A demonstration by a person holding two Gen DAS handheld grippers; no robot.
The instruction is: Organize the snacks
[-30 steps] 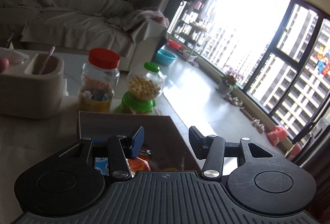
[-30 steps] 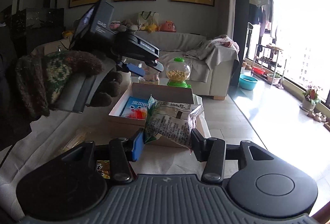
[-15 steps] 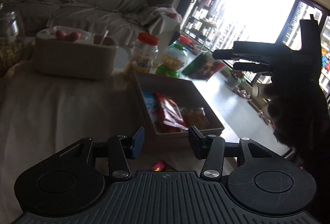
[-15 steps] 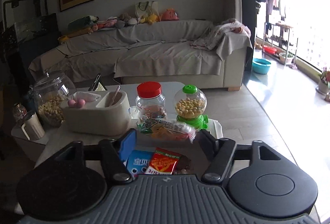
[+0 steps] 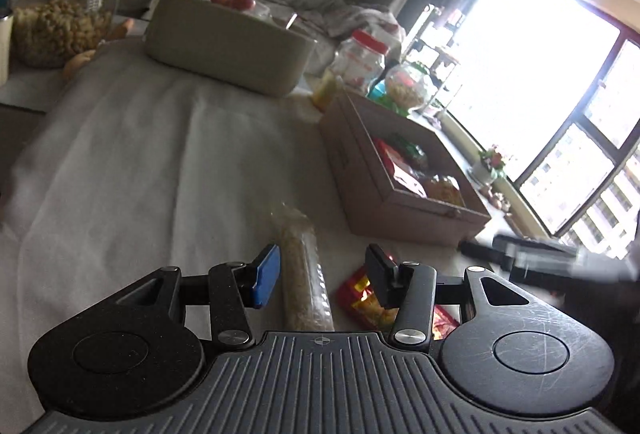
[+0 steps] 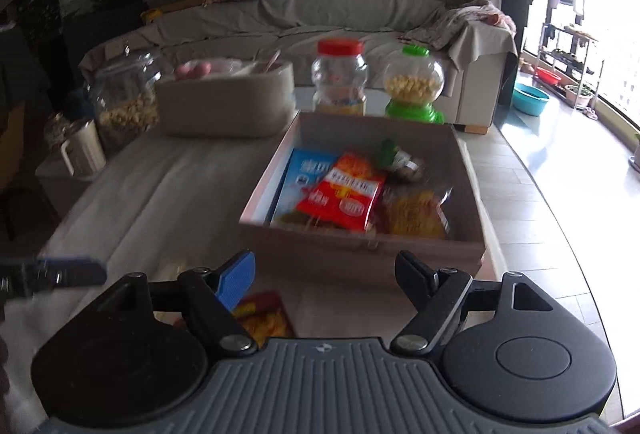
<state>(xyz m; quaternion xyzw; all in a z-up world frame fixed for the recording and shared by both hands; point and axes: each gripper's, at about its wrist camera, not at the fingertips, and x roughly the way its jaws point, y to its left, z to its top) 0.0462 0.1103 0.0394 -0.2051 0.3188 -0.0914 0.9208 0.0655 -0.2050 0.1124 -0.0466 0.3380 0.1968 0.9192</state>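
Cardboard walls of the box (image 6: 362,248) hold a blue packet (image 6: 306,176), a red packet (image 6: 344,192) and a clear bag (image 6: 416,212). Just before it, the right gripper (image 6: 325,276) stands empty, its jaws having just been opening. Wide too, the left gripper (image 5: 322,268) hangs over a long clear packet (image 5: 302,274) on the white cloth (image 5: 140,154).

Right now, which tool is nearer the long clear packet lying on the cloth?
Left. The left tool hangs open right over the clear packet, which lies between its fingers; the right tool sits off to the side, facing the box.
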